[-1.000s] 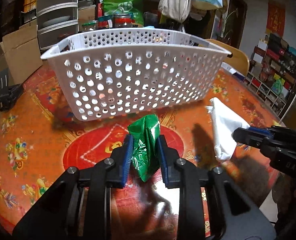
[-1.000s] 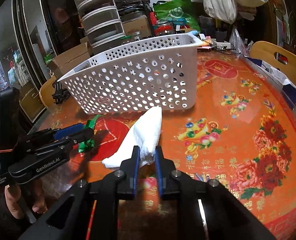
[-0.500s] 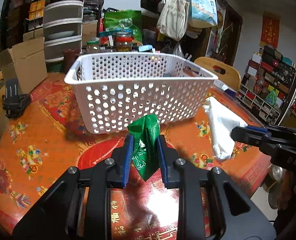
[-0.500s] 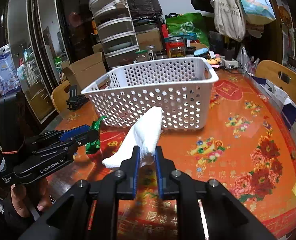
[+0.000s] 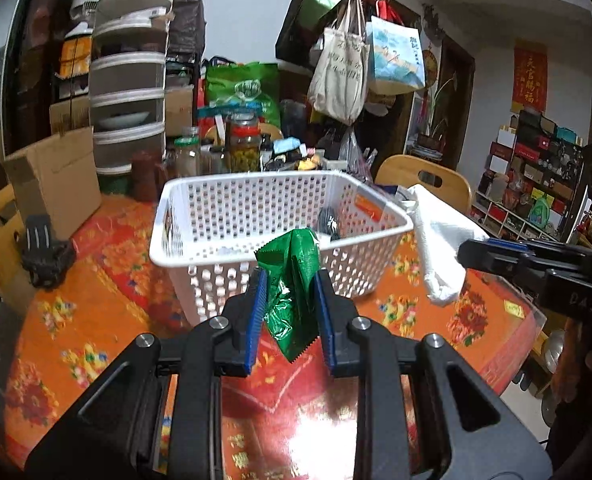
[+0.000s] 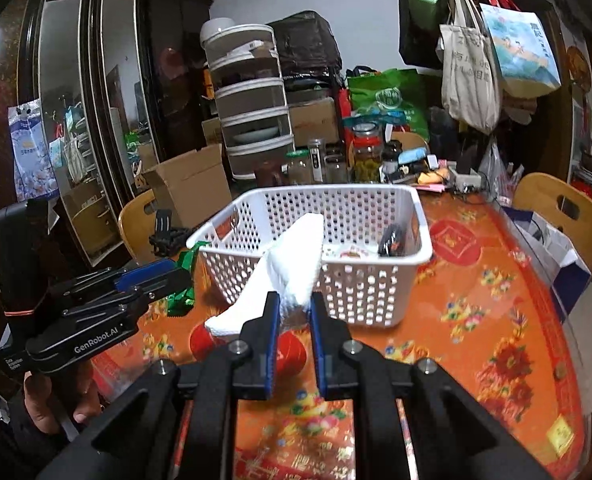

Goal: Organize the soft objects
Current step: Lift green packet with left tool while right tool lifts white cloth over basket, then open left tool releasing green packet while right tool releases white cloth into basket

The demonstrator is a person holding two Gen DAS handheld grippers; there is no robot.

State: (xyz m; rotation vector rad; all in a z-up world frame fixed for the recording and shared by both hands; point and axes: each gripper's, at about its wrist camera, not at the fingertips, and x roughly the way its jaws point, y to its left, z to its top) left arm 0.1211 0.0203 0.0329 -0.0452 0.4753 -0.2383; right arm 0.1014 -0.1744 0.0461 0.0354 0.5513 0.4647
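My left gripper [image 5: 290,280] is shut on a crinkled green foil packet [image 5: 292,276] and holds it in the air just short of the near wall of a white perforated basket [image 5: 200,200]. My right gripper [image 6: 292,300] is shut on a white cloth [image 6: 292,264] that hangs to the left, also raised in front of the basket [image 6: 411,216]. The cloth [image 5: 435,240] and right gripper [image 5: 467,252] show at the right of the left wrist view. The left gripper [image 6: 180,276] shows at the left of the right wrist view. A dark item [image 6: 391,240] lies in the basket.
The basket stands on a round table with a red and orange flowered cover [image 6: 495,320]. Jars [image 5: 244,144], a cardboard box [image 5: 56,184] and stacked containers [image 5: 128,96] crowd the far side. A black object [image 5: 44,248] lies at the left. Wooden chairs [image 6: 559,208] stand around.
Both grippers have risen with their loads, from near the table top to about the height of the basket rim. The inside of the basket has come into view.
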